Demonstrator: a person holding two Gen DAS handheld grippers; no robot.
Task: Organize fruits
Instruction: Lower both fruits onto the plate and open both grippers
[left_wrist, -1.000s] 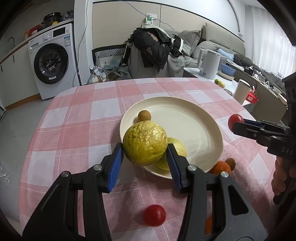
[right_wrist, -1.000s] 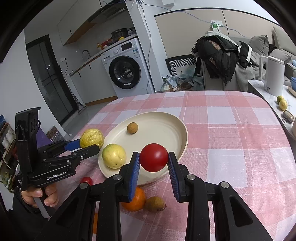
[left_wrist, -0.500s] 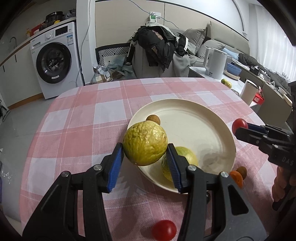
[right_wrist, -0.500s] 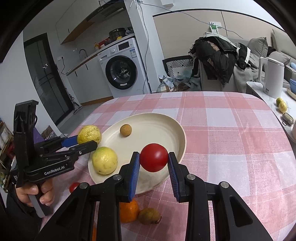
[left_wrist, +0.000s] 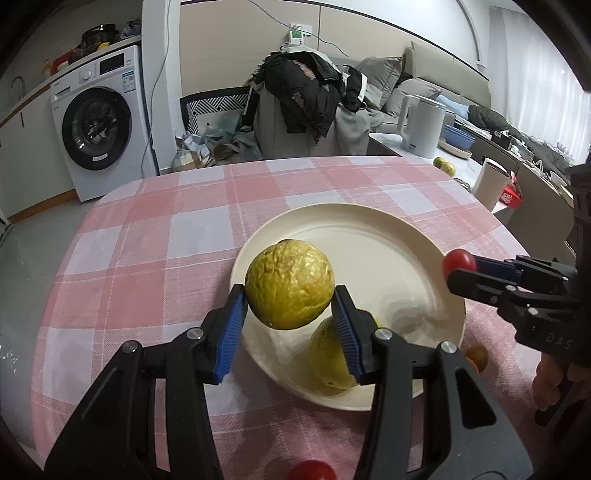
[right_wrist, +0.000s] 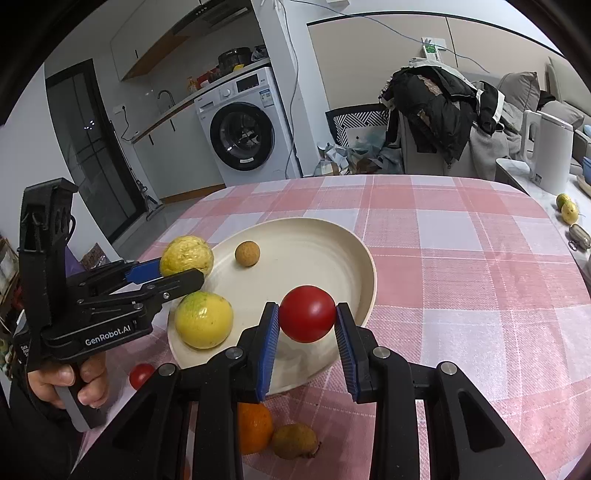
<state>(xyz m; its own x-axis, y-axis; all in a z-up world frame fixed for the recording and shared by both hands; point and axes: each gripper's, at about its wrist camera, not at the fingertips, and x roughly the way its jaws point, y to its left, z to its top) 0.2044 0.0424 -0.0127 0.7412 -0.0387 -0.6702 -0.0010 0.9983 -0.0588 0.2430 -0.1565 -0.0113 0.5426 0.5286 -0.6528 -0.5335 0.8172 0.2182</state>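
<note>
Left gripper (left_wrist: 290, 308) clamping wrinkled yellow fruit (left_wrist: 289, 283) over plate (left_wrist: 373, 218) rim, right gripper (right_wrist: 307, 325) pinching red tomato (right_wrist: 307, 313) above plate's near edge, second yellow fruit (right_wrist: 203, 319) sitting on plate.

Washing machine (left_wrist: 98, 129) left; sofa (left_wrist: 424, 92) behind.

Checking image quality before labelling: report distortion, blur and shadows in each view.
Left wrist: fisheye bends the table edge, dark corners; wrinkled yellow fruit sharp, soft shadow on plate. Right wrist: same curvature, glare spot on red tomato, focus crisp.
</note>
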